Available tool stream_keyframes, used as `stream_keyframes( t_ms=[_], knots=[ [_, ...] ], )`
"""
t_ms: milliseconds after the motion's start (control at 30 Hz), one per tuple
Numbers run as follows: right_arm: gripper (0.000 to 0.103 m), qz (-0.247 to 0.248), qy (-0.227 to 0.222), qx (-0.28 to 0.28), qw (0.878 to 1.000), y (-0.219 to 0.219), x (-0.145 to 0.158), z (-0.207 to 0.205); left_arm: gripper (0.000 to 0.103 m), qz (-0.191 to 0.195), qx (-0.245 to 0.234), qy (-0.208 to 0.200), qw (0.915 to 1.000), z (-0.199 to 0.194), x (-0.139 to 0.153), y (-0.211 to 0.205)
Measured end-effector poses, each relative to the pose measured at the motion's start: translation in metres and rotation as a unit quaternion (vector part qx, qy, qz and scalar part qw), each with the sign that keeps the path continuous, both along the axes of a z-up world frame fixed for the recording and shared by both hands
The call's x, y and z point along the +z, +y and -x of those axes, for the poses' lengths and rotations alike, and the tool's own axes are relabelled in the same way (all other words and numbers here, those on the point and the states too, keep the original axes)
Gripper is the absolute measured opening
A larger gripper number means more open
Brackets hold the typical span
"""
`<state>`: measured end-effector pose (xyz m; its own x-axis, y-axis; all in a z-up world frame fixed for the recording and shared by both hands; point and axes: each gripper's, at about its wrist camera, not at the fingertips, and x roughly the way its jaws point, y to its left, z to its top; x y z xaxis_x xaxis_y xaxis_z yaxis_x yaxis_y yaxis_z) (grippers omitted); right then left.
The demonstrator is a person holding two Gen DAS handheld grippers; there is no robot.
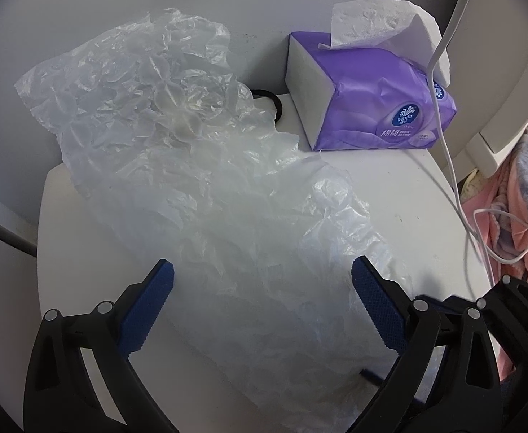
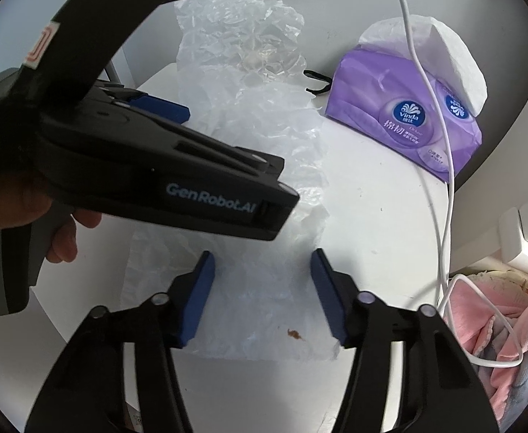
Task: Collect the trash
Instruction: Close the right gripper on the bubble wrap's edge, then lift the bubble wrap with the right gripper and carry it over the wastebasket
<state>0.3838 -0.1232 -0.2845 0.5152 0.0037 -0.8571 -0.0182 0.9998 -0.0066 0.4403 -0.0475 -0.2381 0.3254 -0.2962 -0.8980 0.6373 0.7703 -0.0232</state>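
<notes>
Both grippers sit spread wide, gripping nothing. Your left gripper straddles the near end of the bag; your right gripper hangs over the bag's near corner, close above the left one's body.

The bag is the trash: a crumpled clear plastic sheet lying flat on the white counter, running from right under your jaws to the far-left edge, where it overhangs and leans on the wall. There's a small brown stain on it near the right gripper.

My read of the step: first pinch. Thin film is slippery, so drop onto a raised crease, not the flat part, and close fully. Gather toward yourself with one gripper and bunch with the other; lifting by one corner will likely let it trail.

Watch the room:
- The cable hangs on the right, crosses the counter and loops off the edge over the pink cloth. Keep the right gripper left of it.
- The tissue pack stands far right, apart from the bag. Leave it.
- The black band is half under the bag's far part, beside the pack; it may drag along with the film.
- The counter edge is near on the left and right. Open room is the middle, toward you.
</notes>
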Motion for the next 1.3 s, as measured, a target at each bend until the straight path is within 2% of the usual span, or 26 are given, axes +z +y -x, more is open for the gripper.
stream_keyframes(
  t_ms=[67, 233, 400, 633, 867, 900, 1033, 1300],
  knots=[
    [0.037, 0.001, -0.001, 0.002, 1.0, -0.004, -0.001, -0.002, 0.09, 0.0, -0.001, -0.001, 1.0, 0.001, 0.001, -0.001],
    [0.024, -0.004, -0.001, 0.004, 1.0, -0.003, 0.005, 0.005, 0.078, -0.002, -0.008, 0.0, 1.0, 0.003, 0.003, -0.001],
    [0.017, -0.014, -0.003, 0.004, 1.0, -0.01, 0.009, 0.008, 0.067, 0.013, -0.004, 0.011, 0.9998, 0.002, 0.006, 0.006],
    [0.014, -0.024, -0.008, 0.006, 1.0, -0.023, 0.021, 0.003, 0.041, 0.022, -0.005, 0.013, 0.9997, 0.005, 0.014, 0.011],
    [0.013, -0.026, -0.012, 0.005, 1.0, -0.024, 0.037, 0.01, 0.033, 0.033, -0.004, 0.021, 0.9992, 0.008, 0.028, 0.02],
    [0.013, -0.027, -0.012, 0.002, 1.0, -0.026, 0.039, 0.012, 0.028, 0.036, -0.005, 0.023, 0.9991, 0.01, 0.029, 0.018],
    [0.013, -0.026, -0.018, -0.004, 0.999, -0.033, 0.049, 0.02, 0.022, 0.041, -0.007, 0.022, 0.9989, 0.017, 0.04, 0.022],
    [0.012, -0.026, -0.03, -0.002, 0.999, -0.033, 0.068, 0.034, 0.014, 0.053, 0.009, 0.024, 0.9983, 0.029, 0.06, 0.034]
  ],
)
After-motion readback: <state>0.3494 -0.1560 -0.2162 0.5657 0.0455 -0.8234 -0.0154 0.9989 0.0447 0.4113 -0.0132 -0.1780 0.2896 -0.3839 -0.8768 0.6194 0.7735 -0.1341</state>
